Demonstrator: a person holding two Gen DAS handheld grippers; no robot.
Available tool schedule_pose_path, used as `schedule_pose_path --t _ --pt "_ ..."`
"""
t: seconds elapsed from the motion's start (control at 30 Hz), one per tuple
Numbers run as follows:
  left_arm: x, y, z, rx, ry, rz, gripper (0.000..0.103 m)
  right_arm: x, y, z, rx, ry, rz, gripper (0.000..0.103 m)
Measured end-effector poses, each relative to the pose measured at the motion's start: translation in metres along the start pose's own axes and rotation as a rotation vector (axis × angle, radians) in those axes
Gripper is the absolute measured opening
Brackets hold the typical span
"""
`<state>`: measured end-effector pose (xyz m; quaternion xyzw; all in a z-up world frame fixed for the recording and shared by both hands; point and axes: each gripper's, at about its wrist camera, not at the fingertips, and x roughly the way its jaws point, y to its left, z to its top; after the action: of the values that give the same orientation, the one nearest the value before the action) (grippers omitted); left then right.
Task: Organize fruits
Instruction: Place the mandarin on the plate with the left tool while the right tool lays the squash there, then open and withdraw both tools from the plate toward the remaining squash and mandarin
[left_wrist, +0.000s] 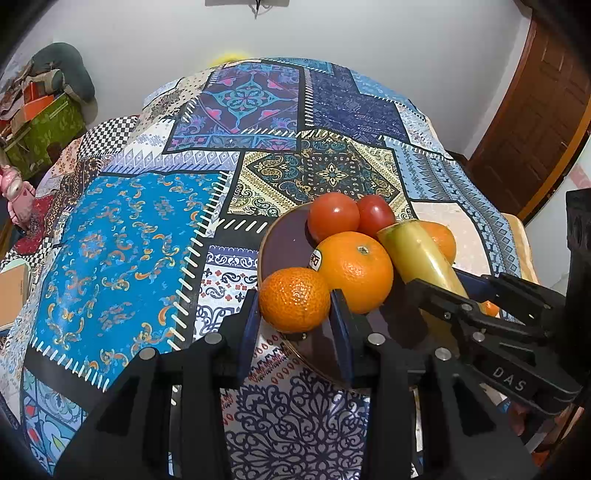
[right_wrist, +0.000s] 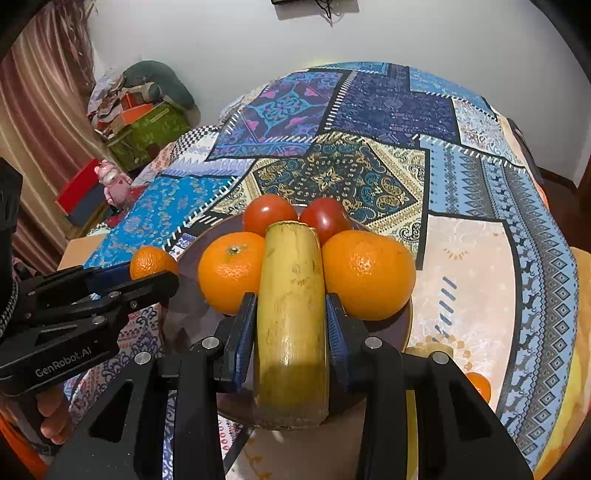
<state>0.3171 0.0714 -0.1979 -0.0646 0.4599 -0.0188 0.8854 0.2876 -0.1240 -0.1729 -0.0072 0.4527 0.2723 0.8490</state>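
**Both grippers loaded over the plate; banana axis in line with right gripper**

The right gripper (right_wrist: 291, 325) is holding the banana (right_wrist: 291, 295), its blue pads pressing the fruit's two flanks. The banana's long axis is running straight ahead along the fingers, its cut end pointing between two oranges (right_wrist: 231, 271) (right_wrist: 369, 273) and toward the two tomatoes (right_wrist: 269, 214) at the plate's far side. The left gripper (left_wrist: 297, 317) is clamping a small mandarin (left_wrist: 293, 299) at the near-left rim of the dark plate (left_wrist: 280, 243), just beside the stickered orange (left_wrist: 356, 271).

Judgement: both fruits are hanging over or at the plate, so placing is probably the step in hand. The gap between the two oranges is lying dead ahead of the banana, so lowering along the present axis should seat it; the right hand is nearer that slot. One more orange (right_wrist: 480, 386) is lying on the patchwork cloth (right_wrist: 461, 258), off the plate to the right.
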Motion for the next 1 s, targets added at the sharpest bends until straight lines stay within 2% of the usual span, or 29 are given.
schedule_pose_path --t 0.53,1.0 --pt "0.005 0.0 -0.002 -0.014 0.02 -0.021 0.038 0.003 -0.002 -0.001 -0.01 0.023 0.0 0.035" --pt "-0.037 -0.009 -0.011 0.013 -0.017 -0.033 0.039 -0.056 -0.017 -0.003 -0.025 -0.068 -0.043 0.035"
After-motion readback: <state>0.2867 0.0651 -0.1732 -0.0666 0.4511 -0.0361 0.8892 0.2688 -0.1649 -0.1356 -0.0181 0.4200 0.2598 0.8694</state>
